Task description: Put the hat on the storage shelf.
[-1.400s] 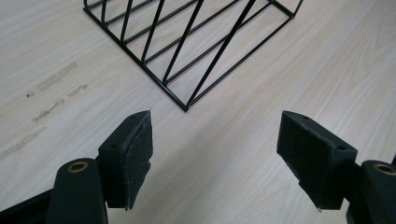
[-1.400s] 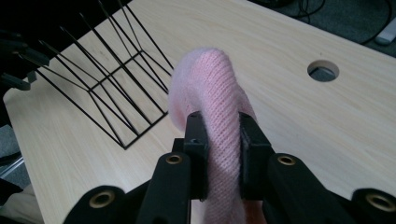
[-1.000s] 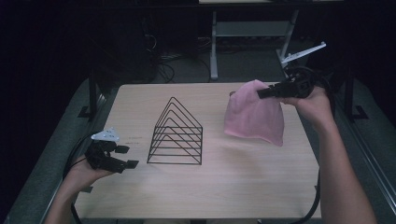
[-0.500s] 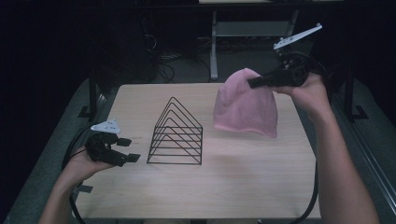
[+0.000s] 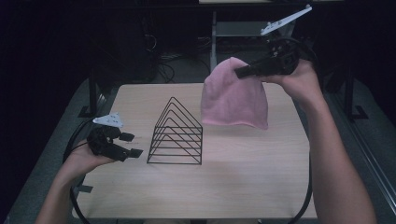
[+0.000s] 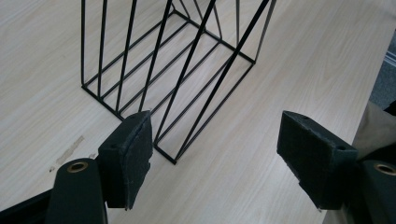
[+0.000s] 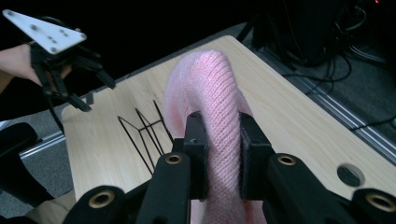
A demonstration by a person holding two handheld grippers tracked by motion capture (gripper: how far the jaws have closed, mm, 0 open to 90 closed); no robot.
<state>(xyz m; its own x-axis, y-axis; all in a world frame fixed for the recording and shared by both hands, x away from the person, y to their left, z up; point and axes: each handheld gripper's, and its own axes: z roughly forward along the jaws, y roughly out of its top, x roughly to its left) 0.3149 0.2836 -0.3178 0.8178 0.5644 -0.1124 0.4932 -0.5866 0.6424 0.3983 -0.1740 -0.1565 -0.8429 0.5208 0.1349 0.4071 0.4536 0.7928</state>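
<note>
A pink knitted beanie [image 5: 233, 95] hangs above the back right of the wooden table [image 5: 243, 177], lifted off it by its crown. My right gripper [image 5: 243, 71] is shut on that crown; in the right gripper view the knit [image 7: 212, 88] is pinched between both pads. A black wire rack [image 5: 176, 133] of triangular frames stands at the table's middle left. My left gripper [image 5: 130, 145] is held just left of the rack, open with nothing between its fingers; the left gripper view shows the rack [image 6: 173, 60] close ahead of the spread pads.
Cables trail from both grippers around the table's sides. A grey metal frame [image 5: 219, 32] and dark floor with cords lie beyond the far edge. A round hole [image 7: 350, 175] sits in the tabletop near the right edge.
My right gripper has risen and moved left with the beanie, lifting it clear of the table. My left gripper has risen slightly and edged toward the rack.
</note>
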